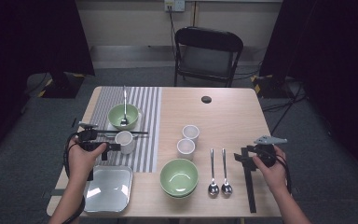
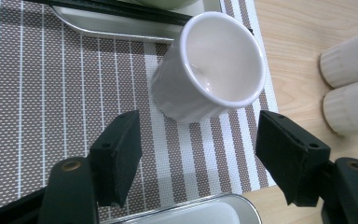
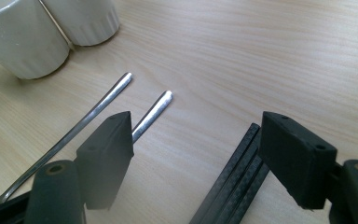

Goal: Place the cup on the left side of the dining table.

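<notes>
A white cup (image 1: 124,141) (image 2: 214,65) stands upright and empty on the striped placemat (image 1: 147,121) (image 2: 42,93). My left gripper (image 1: 112,146) (image 2: 198,123) is open just short of the cup, a jaw on either side of its base line and neither touching it. My right gripper (image 1: 242,155) (image 3: 196,123) is open low over bare wood. Two spoons (image 1: 218,175) lie by its left jaw, their handle ends (image 3: 140,100) showing. Black chopsticks (image 1: 249,184) (image 3: 233,182) lie under its right jaw.
Behind the cup, a green bowl (image 1: 122,115) with a spoon sits on a small steel tray (image 2: 112,29), with black chopsticks (image 1: 130,132) across its front. A steel tray (image 1: 108,189), a green bowl (image 1: 179,177), two white cups (image 1: 188,140) (image 3: 42,28) and a folding chair (image 1: 207,56) are around.
</notes>
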`<state>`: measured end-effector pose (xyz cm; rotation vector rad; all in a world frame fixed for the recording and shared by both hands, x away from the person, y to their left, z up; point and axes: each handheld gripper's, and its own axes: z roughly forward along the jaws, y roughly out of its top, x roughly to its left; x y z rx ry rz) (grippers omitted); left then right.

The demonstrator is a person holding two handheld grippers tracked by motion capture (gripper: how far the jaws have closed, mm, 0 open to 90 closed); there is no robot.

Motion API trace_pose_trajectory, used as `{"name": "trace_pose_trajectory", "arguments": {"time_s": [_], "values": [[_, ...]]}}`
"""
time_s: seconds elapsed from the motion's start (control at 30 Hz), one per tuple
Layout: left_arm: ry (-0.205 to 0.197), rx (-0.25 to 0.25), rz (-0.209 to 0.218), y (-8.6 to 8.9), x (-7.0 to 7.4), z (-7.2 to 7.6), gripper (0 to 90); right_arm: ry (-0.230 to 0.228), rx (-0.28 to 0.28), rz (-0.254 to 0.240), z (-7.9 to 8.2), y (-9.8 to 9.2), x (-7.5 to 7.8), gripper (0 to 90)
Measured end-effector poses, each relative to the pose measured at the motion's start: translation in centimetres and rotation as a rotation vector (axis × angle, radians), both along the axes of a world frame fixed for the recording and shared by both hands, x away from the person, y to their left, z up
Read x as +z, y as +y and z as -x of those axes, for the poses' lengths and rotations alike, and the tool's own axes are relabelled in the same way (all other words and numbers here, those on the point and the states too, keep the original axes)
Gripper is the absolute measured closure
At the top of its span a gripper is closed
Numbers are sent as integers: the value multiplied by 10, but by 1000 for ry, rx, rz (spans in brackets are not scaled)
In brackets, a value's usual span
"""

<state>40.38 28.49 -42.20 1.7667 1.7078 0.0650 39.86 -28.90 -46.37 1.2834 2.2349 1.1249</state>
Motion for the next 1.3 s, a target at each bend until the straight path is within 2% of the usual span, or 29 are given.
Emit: {"name": "trace_pose_trajectory", "arguments": {"time_s": [0.23,0.4,0.7,0.77,0.83,1.3], "values": [[-16,1,6,-2,-1,5,296,2,-3,1,0,0,0,256],[-26,-22,-2,-3,0,9,295,5,0,-6,1,0,0,256],[-41,-30,4,-7,-3,18,289,2,0,1,1,0,0,256],[-45,-30,-17,-8,-3,20,295,2,-1,1,1,0,0,256],[-42,-34,2,-8,-5,21,294,3,-1,3,1,0,0,256],[-38,-43,19,-8,-9,32,284,4,-5,-1,2,0,0,256]]}}
